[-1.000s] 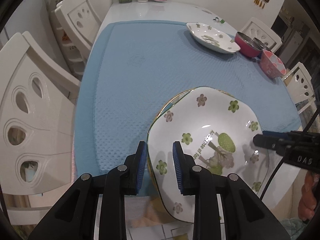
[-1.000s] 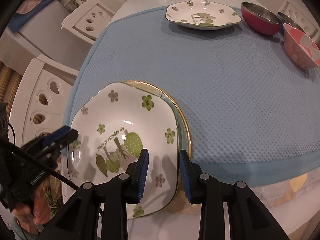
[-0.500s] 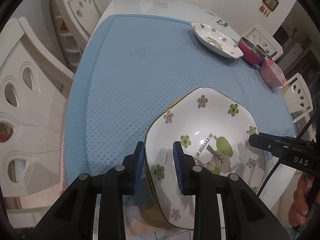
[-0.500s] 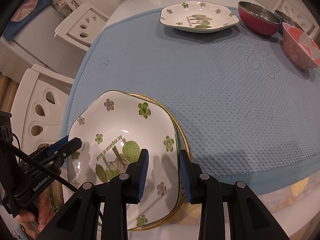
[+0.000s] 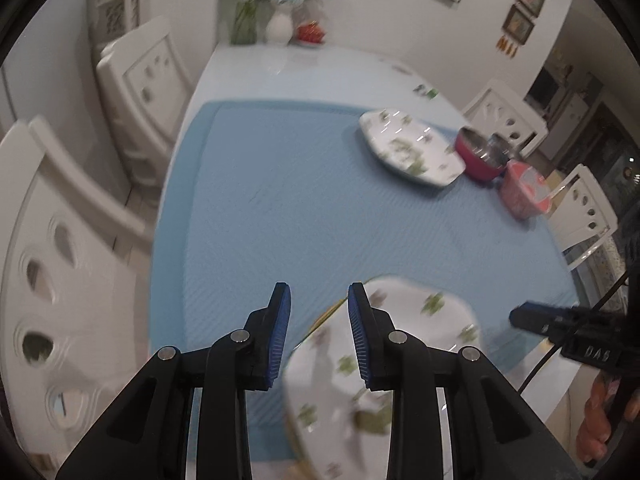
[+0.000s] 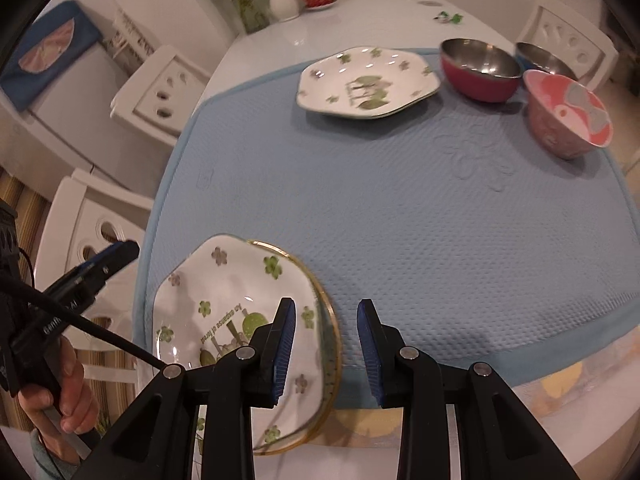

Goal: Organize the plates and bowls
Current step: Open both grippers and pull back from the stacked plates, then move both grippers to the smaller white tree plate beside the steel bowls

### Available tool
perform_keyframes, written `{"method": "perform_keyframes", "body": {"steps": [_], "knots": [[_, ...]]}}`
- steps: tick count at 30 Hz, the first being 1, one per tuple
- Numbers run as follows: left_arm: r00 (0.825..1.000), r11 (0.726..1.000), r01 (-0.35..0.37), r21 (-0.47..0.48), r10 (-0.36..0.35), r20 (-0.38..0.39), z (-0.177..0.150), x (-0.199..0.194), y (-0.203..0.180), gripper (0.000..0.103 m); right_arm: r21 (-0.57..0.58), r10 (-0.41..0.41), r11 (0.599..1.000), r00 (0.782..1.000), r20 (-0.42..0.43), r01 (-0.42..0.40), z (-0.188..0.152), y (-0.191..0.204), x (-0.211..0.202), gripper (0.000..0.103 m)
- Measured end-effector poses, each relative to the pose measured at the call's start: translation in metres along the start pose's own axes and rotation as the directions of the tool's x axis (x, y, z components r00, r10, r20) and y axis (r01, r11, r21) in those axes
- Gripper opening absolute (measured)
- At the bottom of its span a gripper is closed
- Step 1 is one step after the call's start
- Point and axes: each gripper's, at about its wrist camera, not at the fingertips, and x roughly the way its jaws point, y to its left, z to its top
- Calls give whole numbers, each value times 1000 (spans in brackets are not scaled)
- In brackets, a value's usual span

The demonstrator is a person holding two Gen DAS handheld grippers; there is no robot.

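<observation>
Two plates (image 6: 240, 320) sit stacked at the mat's (image 6: 400, 220) near edge; one plate (image 6: 366, 80) and three bowls (image 6: 476, 68) remain apart. Left tongs (image 5: 319, 320) are opening, right tongs (image 6: 326, 336) slightly spread; both empty.

- My L gripper (image 5: 319, 330): tilted down, jaws opening, nothing btwn pads.
- My R gripper (image 6: 326, 344): pointed steeply down, jaws apart w/ a clear gap, gripping nothing.
- My L hand (image 6: 60, 392): wrapped round its handle, low left in R cam.
</observation>
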Motion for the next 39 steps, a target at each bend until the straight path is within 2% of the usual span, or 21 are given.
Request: {"method": "perform_keyframes", "body": {"steps": [4, 7, 12, 15, 22, 29, 32, 35, 37, 39], "knots": [[998, 998, 51, 32, -52, 29, 14, -4, -26, 27, 32, -9, 999, 1000, 21, 8, 3, -18, -14, 30], [997, 996, 55, 75, -58, 47, 22, -6, -50, 27, 55, -1, 998, 1000, 31, -1, 7, -34, -20, 31], [996, 996, 41, 83, -47, 74, 34, -11, -77, 27, 78, 28, 997, 999, 30, -30, 23, -63, -25, 31], [996, 996, 52, 66, -57, 67, 41, -9, -88, 27, 96, 38, 994, 998, 43, -42, 30, -81, -32, 31], [998, 999, 29, 38, -31, 53, 59, 5, -112, 27, 120, 63, 990, 996, 66, -71, 55, -123, -38, 32], [999, 998, -1, 59, -2, 51, 83, 24, -127, 27, 109, 101, 988, 993, 63, -107, 96, -132, -28, 34], [999, 998, -14, 55, 12, 32, 98, 41, -126, 34, 98, 117, 988, 991, 66, -123, 115, -127, -17, 41], [1000, 999, 8, 32, -8, 0, 115, 62, -119, 42, 104, 127, 986, 990, 66, -134, 134, -123, 0, 52], [1000, 1000, 7, 17, -7, -19, 124, 78, -113, 61, 128, 136, 982, 989, 56, -142, 147, -124, 15, 53], [999, 1000, 1, 6, -1, -32, 135, 98, -106, 67, 166, 137, 976, 990, 40, -142, 161, -127, 35, 53]]}}
